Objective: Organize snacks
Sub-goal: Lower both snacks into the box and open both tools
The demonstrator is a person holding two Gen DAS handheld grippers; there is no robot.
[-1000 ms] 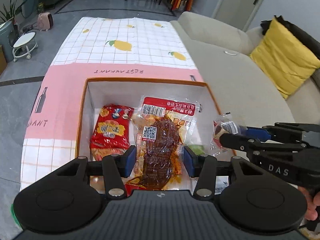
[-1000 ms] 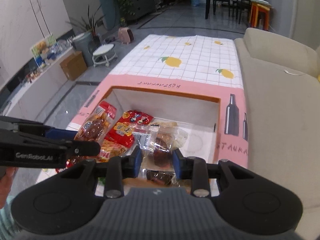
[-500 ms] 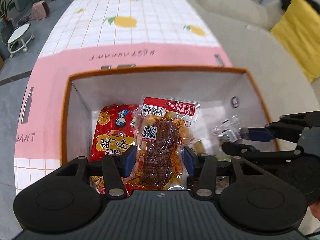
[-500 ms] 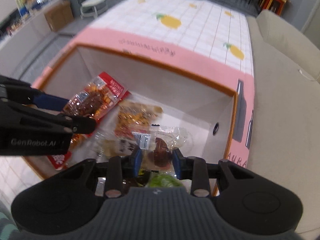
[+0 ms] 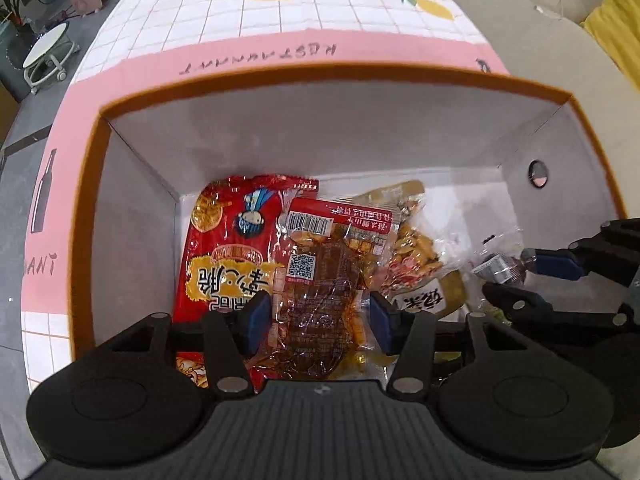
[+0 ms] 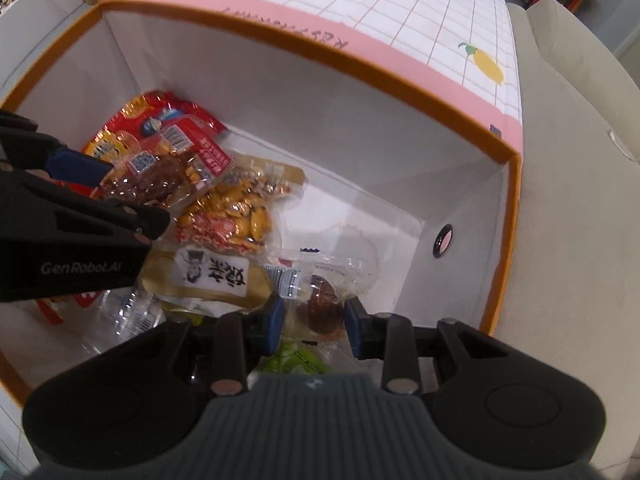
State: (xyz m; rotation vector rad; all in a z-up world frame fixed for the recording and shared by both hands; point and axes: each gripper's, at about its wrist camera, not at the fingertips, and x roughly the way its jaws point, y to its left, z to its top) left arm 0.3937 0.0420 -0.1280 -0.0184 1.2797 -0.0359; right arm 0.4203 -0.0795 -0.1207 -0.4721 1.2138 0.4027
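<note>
In the left wrist view, the left gripper was inside the box, its blue pads closed against both sides of a clear meat pack with a red header and a QR label. A red bag lay flat on the box floor under and to the left of that pack. A nut pack with a gold band lay just to the right. At the right edge, the right gripper pinched a small clear wrapper between its blue pad and black finger. The box stood on a pink-bordered cloth printed with lemons, and a sofa ran along the right.

In the right wrist view, the right gripper was also down in the box, its pads clamped on the wrapper, which held a dark brown sweet. A green pack lay below the pads. The nut pack lay to the left on the floor, and a clear bottle showed near the lower left. The left gripper entered from the left, holding the meat pack above the red bag. The right half of the box floor was bare white.
</note>
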